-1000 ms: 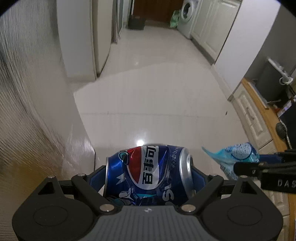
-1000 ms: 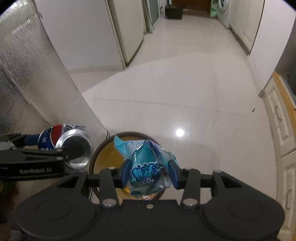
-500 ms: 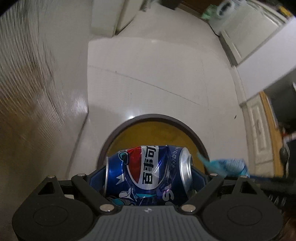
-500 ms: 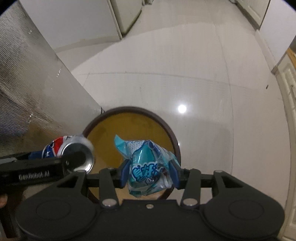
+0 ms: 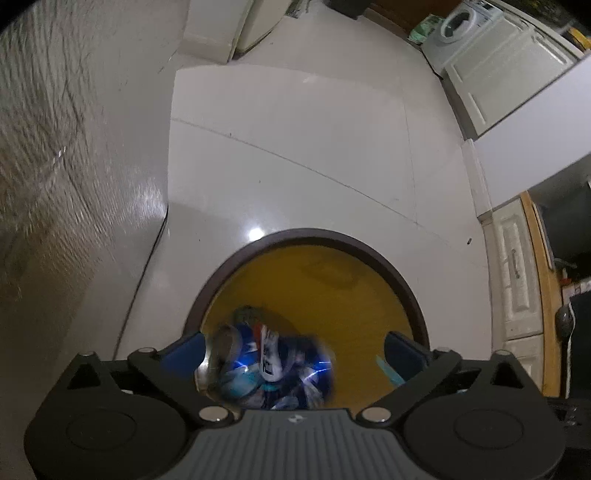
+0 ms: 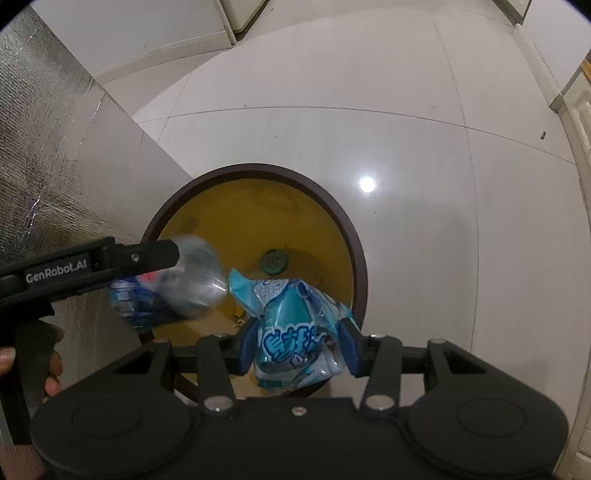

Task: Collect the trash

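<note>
A round bin with a brown rim (image 5: pixel 314 234) (image 6: pixel 258 170) and a yellow inside stands on the floor below both grippers. My left gripper (image 5: pixel 293 350) is over it with its jaws opening wide. The blue cola can (image 5: pixel 266 369) (image 6: pixel 173 288) is a blur between the pads, touching neither and dropping into the bin. Over the bin's near edge, my right gripper (image 6: pixel 298 343) is shut on a crumpled light-blue snack wrapper (image 6: pixel 291 317). A tip of that wrapper (image 5: pixel 388 369) shows by the left gripper's right finger.
A silver foil-textured panel (image 6: pixel 44 122) rises close on the left of the bin. White tiled floor (image 6: pixel 406 92) lies beyond. White cabinets (image 5: pixel 517 280) and a washing machine (image 5: pixel 461 18) stand to the right. A small dark round thing (image 6: pixel 273 262) lies in the bin. A hand (image 6: pixel 51 369) holds the left gripper's handle.
Both grippers have sunk toward the bin, which now fills the lower view. The left jaws have spread and let go of the can, which falls blurred. The right keeps the wrapper.
</note>
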The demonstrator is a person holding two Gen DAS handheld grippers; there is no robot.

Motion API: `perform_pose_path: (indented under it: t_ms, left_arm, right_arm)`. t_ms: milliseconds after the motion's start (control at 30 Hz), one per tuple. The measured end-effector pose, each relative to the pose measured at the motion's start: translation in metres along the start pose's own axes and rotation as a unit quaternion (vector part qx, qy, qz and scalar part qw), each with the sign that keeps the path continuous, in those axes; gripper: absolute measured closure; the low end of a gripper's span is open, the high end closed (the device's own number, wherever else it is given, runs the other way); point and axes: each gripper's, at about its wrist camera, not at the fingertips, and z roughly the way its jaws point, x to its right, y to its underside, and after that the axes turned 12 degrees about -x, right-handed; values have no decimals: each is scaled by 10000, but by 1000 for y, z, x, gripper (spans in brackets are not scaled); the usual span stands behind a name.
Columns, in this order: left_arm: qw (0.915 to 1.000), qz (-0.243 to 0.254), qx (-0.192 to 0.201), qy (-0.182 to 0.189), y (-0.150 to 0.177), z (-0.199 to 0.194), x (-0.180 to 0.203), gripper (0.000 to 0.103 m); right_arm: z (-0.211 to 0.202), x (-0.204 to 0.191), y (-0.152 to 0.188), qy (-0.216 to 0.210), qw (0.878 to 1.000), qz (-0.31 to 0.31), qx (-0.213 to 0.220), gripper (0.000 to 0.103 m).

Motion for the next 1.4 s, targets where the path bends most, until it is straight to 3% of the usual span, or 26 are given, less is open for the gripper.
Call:
perform_pose_path:
  t_ms: [433, 733, 900, 1100, 1267, 1400]
  left_arm:
    - [9947, 661, -217, -760, 4, -8, 2, 0]
    - [9917, 779, -338, -962, 10, -15, -1, 0]
    - [9890, 841, -477, -1118, 13, -14, -3, 0]
    - [9871, 887, -560, -1207, 17, -15, -4, 0]
    - [9857, 945, -572, -1275, 19, -18, -3, 0]
    - [9844, 1016, -616, -1297, 21, -21, 0, 0]
  right_arm:
    - [-2, 1, 0, -158, 9992, -339, -105, 52]
    - [0, -4, 1, -369, 9967, -714, -134, 44]
    - [4, -5, 8, -303, 9952, -877, -317, 27]
    - [-3, -1, 11, -138, 9961, -860, -108, 8]
    - [-7, 4, 15, -76, 9965, -829, -41, 0]
    - [-11, 11, 19, -37, 9970, -771, 8, 0]
